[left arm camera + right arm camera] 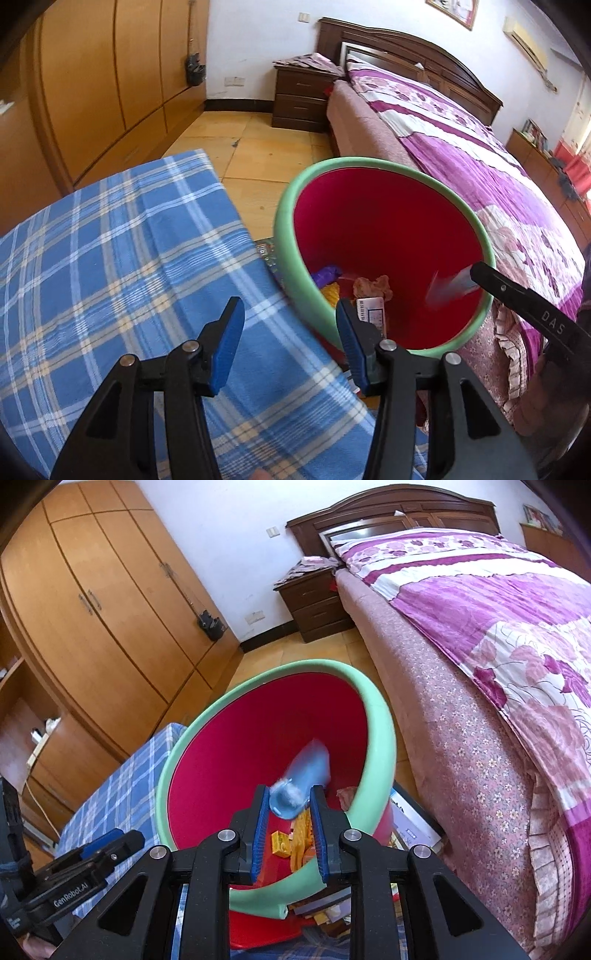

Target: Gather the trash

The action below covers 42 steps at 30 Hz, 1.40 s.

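A red bin with a green rim (286, 221) (376, 716) stands tilted between a plaid-covered surface and the bed. In it lie a crumpled orange wrapper (373, 286), a yellow piece (330, 291) and a small yellow box (280, 843). My right gripper (289, 789) hangs over the bin's mouth. A pale blue fluffy piece of trash (295, 786) sits between its pads, its far end blurred. In the left wrist view that gripper (474, 271) reaches in from the right with the blue piece (448, 286). My left gripper (289, 303) (122, 843) stands open and empty over the cloth's edge beside the bin.
The blue plaid cloth (110, 258) (122, 786) covers a surface left of the bin. A bed with a purple floral cover (480, 155) (480, 627) runs along the right. Books or boxes (413, 827) lie under the bin. A dark nightstand (299, 99) and a wooden wardrobe (92, 92) stand behind.
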Each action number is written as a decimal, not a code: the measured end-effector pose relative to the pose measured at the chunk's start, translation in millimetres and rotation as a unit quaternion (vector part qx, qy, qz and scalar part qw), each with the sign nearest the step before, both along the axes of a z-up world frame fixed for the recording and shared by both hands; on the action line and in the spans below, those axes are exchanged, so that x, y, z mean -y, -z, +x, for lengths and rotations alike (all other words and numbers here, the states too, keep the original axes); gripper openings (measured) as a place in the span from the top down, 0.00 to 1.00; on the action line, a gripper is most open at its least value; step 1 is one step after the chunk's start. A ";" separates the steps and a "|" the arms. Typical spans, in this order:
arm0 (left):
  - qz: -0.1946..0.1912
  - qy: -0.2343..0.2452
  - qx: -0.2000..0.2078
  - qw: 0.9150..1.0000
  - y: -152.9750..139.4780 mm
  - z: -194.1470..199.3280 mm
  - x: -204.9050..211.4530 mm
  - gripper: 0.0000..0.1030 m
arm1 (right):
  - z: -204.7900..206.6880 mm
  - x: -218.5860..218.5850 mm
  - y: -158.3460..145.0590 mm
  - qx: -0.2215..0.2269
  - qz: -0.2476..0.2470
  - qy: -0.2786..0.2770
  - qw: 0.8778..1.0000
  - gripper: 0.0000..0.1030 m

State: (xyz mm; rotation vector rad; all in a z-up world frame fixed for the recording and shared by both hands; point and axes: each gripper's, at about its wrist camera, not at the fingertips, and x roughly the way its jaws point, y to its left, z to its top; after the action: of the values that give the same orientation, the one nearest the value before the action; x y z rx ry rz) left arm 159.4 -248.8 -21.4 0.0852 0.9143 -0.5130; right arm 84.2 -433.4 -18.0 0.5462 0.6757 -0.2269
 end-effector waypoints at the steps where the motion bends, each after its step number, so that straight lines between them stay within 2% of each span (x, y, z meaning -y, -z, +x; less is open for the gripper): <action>1: -0.001 -0.002 -0.001 1.000 -0.1 0.4 -2.3 0.50 | 0.4 -1.1 0.1 0.001 0.002 -0.003 1.000 0.74; 4: -0.001 -0.005 -0.001 1.000 -1.4 -1.8 -6.3 0.50 | -0.5 -5.2 -2.1 0.006 0.007 -0.010 1.000 0.70; 8: -0.003 -0.009 0.001 1.000 -6.1 -6.6 -13.4 0.50 | -5.4 -12.1 -8.7 0.014 0.005 -0.014 1.000 0.57; 11: -0.005 -0.016 0.006 1.000 -11.3 -10.7 -23.1 0.50 | -10.4 -19.0 -15.6 0.020 0.001 -0.016 1.000 0.55; 14: -0.009 -0.024 0.011 1.000 -18.0 -15.9 -34.7 0.50 | -16.4 -27.2 -22.8 0.027 -0.001 -0.018 0.999 0.48; 16: -0.013 -0.028 0.016 0.999 -22.8 -19.8 -42.5 0.50 | -20.6 -33.8 -27.6 0.030 -0.004 -0.021 0.999 0.47; 20: -0.015 -0.037 0.027 0.999 -31.7 -29.5 -59.0 0.50 | -27.8 -50.2 -33.5 0.027 -0.002 -0.026 0.999 0.34; 27: -0.020 -0.063 0.040 0.997 -44.2 -47.0 -92.8 0.50 | -39.4 -83.8 -39.0 0.023 -0.009 -0.038 0.999 0.33; 31: -0.023 -0.083 0.049 0.995 -50.8 -55.7 -114.4 0.50 | -44.6 -102.5 -42.1 0.028 -0.012 -0.049 0.998 0.27; 42: -0.035 -0.122 0.060 0.990 -57.1 -80.7 -162.4 0.50 | -61.4 -149.6 -58.5 0.050 -0.046 -0.080 0.994 0.27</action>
State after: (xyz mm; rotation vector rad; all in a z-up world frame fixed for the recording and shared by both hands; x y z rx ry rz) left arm 78.7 -86.4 35.7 -0.0588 0.7761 -0.3073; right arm 22.8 -283.8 40.5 0.4102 0.6047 -0.0797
